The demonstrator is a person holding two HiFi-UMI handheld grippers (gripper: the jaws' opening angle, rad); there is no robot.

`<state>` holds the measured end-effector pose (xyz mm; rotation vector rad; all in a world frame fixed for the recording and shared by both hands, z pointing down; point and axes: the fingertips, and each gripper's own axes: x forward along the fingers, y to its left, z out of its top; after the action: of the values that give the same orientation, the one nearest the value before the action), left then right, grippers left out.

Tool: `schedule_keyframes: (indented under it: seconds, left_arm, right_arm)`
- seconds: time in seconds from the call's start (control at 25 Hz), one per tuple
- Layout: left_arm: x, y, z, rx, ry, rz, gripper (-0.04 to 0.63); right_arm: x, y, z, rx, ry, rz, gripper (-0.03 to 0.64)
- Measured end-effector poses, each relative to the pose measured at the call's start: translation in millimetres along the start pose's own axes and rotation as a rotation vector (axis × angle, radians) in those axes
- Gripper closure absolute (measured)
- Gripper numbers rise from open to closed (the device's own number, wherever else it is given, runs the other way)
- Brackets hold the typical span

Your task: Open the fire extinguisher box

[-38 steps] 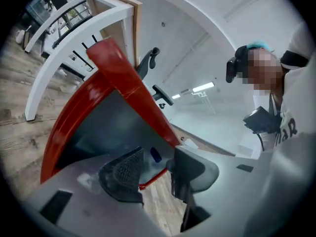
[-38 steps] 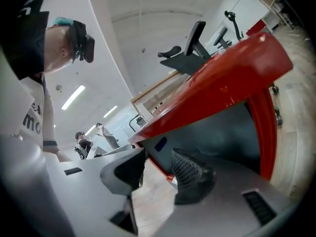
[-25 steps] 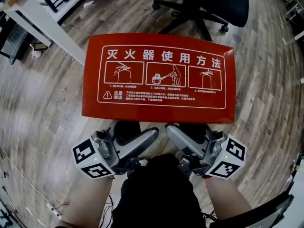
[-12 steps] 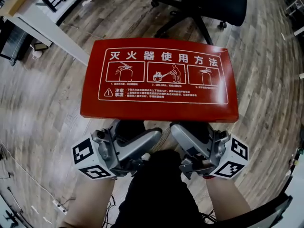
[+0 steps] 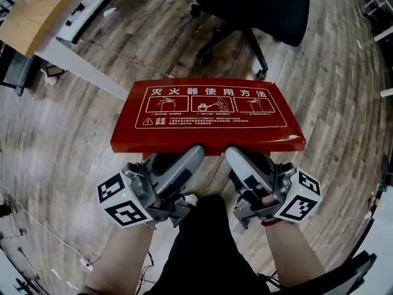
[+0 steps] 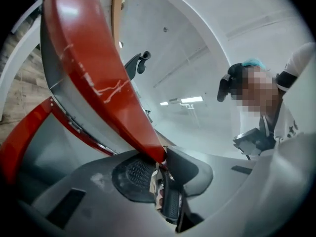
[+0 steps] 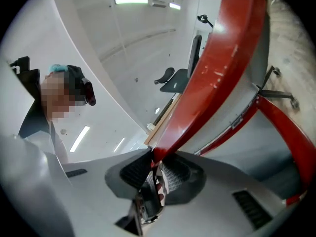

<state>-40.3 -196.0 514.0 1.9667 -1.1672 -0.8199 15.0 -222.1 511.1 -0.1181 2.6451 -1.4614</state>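
Head view shows the red lid (image 5: 209, 112) of the fire extinguisher box more foreshortened than a second ago. Its near edge has risen, and its printed face now slopes up and away from the grippers. The left gripper (image 5: 195, 153) and right gripper (image 5: 233, 155) were wide open under that edge before. They are now closing on it side by side, each tip at the lid's front lip.

The left gripper view adds what the head view hides. The lip sits between the pads of the left gripper (image 6: 163, 154), which seem to pinch it, though the wide lens smears the contact. Beyond the jaws the lid (image 6: 94, 78) stands lifted off the box's red rim (image 6: 19, 132).

The right gripper view mirrors this. The right gripper (image 7: 153, 159) nips the lip, and beyond it the lid (image 7: 222, 68) is raised clear of the rim (image 7: 284, 126), with grey interior between them.
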Motion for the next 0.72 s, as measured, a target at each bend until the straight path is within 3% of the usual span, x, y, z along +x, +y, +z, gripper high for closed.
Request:
schedule_keyframes:
  seconds: [0.24,0.72]
  left_arm:
    - [13.1,0.1,17.4,-0.174,-0.020,0.003,0.531]
    - [21.5,-2.5,33.0,-0.248,0.032,0.044,0.531]
  right_arm:
    - [11.5,4.0,19.8,0.065,-0.026,-0.071,0.546]
    - [21.8,9.9,36.5,0.133,-0.037,-0.145,0.552]
